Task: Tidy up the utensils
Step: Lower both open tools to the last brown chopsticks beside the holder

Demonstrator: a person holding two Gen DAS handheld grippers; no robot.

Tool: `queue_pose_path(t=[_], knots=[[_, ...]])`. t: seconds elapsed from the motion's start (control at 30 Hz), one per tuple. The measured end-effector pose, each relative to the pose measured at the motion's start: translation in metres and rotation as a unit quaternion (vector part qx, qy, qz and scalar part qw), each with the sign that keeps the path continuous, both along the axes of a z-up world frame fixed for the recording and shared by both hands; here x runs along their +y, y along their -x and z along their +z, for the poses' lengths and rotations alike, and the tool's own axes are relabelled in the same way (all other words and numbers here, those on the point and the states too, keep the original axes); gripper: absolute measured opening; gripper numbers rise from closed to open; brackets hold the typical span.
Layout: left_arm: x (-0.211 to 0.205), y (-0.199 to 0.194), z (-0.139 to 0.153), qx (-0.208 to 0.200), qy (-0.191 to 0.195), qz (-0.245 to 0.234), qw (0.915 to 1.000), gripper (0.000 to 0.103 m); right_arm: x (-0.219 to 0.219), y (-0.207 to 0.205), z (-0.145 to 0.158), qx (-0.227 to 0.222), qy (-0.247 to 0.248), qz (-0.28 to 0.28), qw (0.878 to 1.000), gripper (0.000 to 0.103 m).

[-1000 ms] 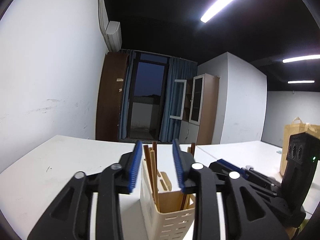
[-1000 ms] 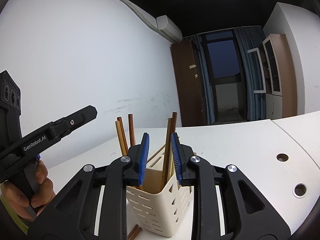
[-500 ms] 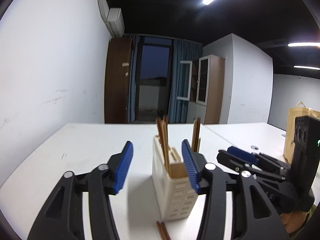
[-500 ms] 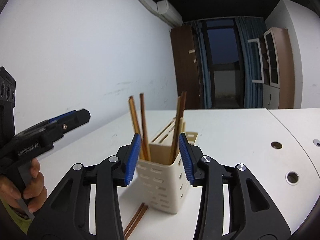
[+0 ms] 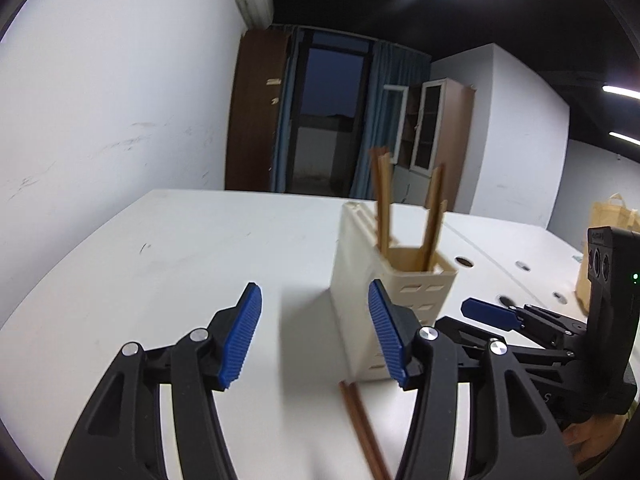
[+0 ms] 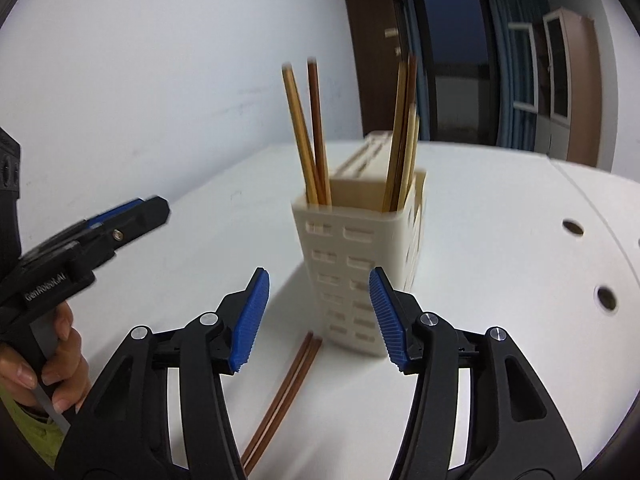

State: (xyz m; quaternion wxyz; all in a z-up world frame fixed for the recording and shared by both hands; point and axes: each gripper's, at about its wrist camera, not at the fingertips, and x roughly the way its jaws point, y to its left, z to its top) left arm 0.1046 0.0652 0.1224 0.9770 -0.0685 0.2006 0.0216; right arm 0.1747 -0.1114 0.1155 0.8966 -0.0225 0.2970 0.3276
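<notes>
The cream utensil holder (image 6: 362,268) stands upright on the white worktop (image 6: 500,248), with several chopsticks (image 6: 316,136) standing inside it. One brown pair of chopsticks (image 6: 284,396) lies flat on the worktop, just beside the holder's base. The right tool (image 6: 318,316) is spread wide and holds nothing; the holder is just ahead of it, and the loose pair lies below it. The left tool (image 5: 316,332) is also spread and empty, with the holder in front of its right finger.

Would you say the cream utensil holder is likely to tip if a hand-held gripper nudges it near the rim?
Probably. The utensil holder is tall and narrow, and its slotted plastic walls look light. The chopsticks standing above its rim may raise its balance point.
</notes>
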Motion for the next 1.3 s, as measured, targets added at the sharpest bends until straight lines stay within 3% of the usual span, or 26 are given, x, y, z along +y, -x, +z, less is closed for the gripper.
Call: queue_pose_path(t=[0.4, 0.53, 0.73, 1.3], knots=[[0.009, -0.003, -0.018, 0.036, -0.002, 0.008, 0.9993, 0.059, 0.030, -0.006, -0.063, 0.075, 0.075, 0.007, 0.994, 0.050], [0.004, -0.007, -0.019, 0.041, -0.021, 0.015, 0.9988, 0.063, 0.036, -0.006, -0.075, 0.088, 0.092, 0.005, 0.992, 0.050], [0.004, -0.007, -0.022, 0.048, -0.019, 0.013, 0.9986, 0.063, 0.047, -0.015, -0.092, 0.109, 0.115, 0.009, 0.987, 0.050], [0.000, -0.013, -0.029, 0.066, -0.018, 0.010, 0.9976, 0.063, 0.055, 0.000, -0.123, 0.118, 0.159, 0.003, 0.980, 0.050]])
